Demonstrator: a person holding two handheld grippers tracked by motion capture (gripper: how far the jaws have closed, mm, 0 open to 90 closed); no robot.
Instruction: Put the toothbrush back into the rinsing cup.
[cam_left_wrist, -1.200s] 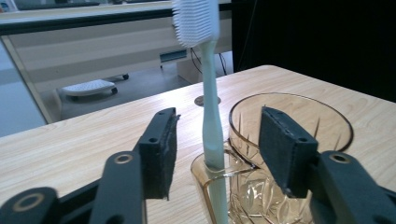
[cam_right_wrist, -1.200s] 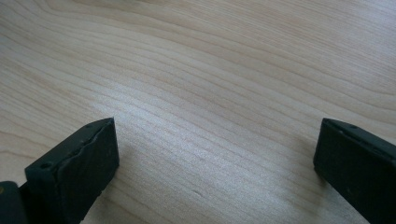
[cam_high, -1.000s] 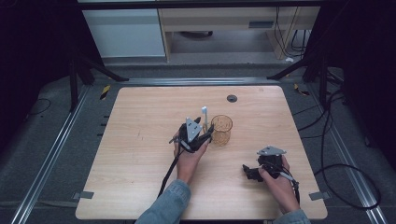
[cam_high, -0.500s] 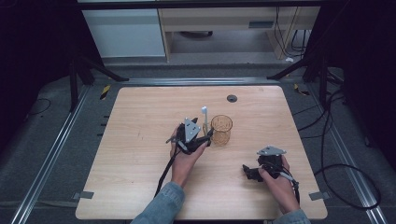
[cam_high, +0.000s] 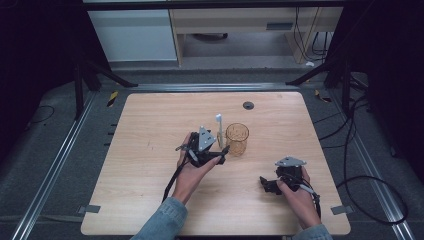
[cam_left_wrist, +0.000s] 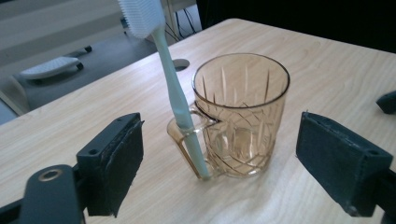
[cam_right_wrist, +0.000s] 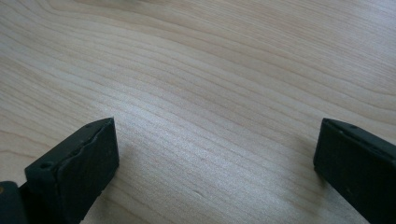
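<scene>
An amber cut-glass cup (cam_high: 237, 139) stands upright near the table's middle. A pale green toothbrush (cam_high: 219, 127) with a white head stands upright in the loop of the cup's handle (cam_left_wrist: 187, 135). My left gripper (cam_high: 218, 152) sits just left of the cup and is open. In the left gripper view its pads (cam_left_wrist: 119, 163) stand wide on either side of the cup (cam_left_wrist: 243, 116) and toothbrush (cam_left_wrist: 180, 102), touching neither. My right gripper (cam_high: 265, 183) rests low at the front right, open over bare wood (cam_right_wrist: 215, 154).
The wooden table (cam_high: 150, 125) has a dark round grommet (cam_high: 248, 105) near its far edge. Metal rails, black stand legs and cables lie on the floor around it. A white cabinet and a desk stand beyond.
The left forearm has swung slightly to the left while its gripper stays beside the cup. The right hand has not moved.
</scene>
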